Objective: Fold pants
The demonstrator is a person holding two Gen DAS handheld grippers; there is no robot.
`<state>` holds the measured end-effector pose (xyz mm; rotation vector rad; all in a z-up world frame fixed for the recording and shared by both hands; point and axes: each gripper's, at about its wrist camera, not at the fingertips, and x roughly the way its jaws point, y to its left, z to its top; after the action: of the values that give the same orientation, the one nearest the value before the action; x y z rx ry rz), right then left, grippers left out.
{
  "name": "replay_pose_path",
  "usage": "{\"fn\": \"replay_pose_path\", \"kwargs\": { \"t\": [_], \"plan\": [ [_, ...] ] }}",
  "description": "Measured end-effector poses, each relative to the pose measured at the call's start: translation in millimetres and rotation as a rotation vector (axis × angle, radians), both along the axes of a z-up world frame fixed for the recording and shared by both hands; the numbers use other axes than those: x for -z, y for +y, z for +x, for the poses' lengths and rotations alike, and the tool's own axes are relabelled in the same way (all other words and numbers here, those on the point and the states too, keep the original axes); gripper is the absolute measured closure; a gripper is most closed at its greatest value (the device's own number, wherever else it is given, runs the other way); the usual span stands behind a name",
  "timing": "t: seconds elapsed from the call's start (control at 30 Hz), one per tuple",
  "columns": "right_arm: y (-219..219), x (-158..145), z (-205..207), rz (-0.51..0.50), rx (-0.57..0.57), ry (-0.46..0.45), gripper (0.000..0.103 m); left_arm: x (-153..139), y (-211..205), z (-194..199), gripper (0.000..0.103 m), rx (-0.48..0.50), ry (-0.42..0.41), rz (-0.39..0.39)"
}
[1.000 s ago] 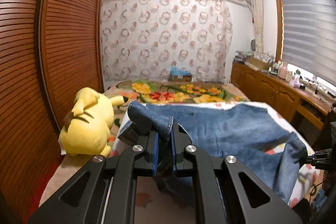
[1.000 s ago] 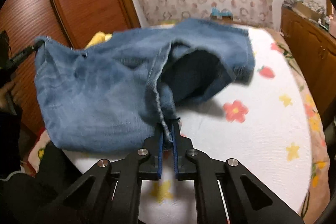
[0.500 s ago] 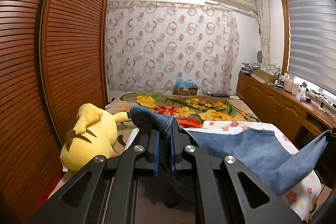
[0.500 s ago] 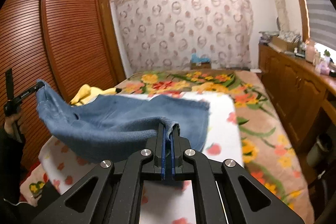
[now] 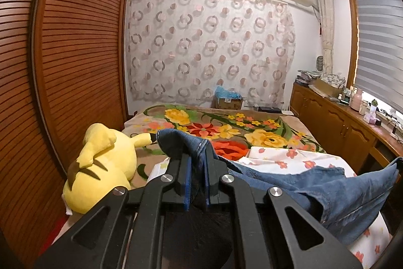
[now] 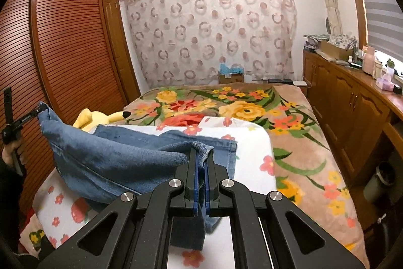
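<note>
a yellow plush toy point(image 5: 100, 168) lies at the bed's left edge. the left gripper point(image 5: 197, 160) is clamped on one corner of the jeans point(image 6: 121, 163), the right gripper point(image 6: 200, 155) on another; the denim hangs between them, sagging above a white flowered sheet point(image 6: 254, 143).

Pants point(image 6: 121, 163): lower part hidden behind right gripper point(image 6: 200, 163) body at 6 o'clock. Person's hand point(image 6: 10, 155) cut off at 9 o'clock edge. Countertop items point(image 6: 372, 64) at 3 o'clock too small to identify.
</note>
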<state>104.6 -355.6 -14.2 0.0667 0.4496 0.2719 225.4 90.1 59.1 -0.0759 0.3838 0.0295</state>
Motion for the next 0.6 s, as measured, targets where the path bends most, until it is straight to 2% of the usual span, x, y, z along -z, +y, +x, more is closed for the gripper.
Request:
{"fn": "replay_pose_path", "kwargs": {
  "t": [0.17,0.4,0.6],
  "plan": [
    [2.1,-4.1,17.1,-0.019,0.027,0.015,0.1,0.4,-5.9,42.4,0.094,0.018,0.014,0.006],
    [13.9,-2.8,52.1,-0.06,0.072,0.083,0.1,20.1,-13.1,98.6,0.094,0.024,0.059,0.012],
    [30.9,7.1,78.6,-0.097,0.09,0.161,0.1,44.6,-16.8,119.4,0.094,0.023,0.131,0.033]
  ]
}}
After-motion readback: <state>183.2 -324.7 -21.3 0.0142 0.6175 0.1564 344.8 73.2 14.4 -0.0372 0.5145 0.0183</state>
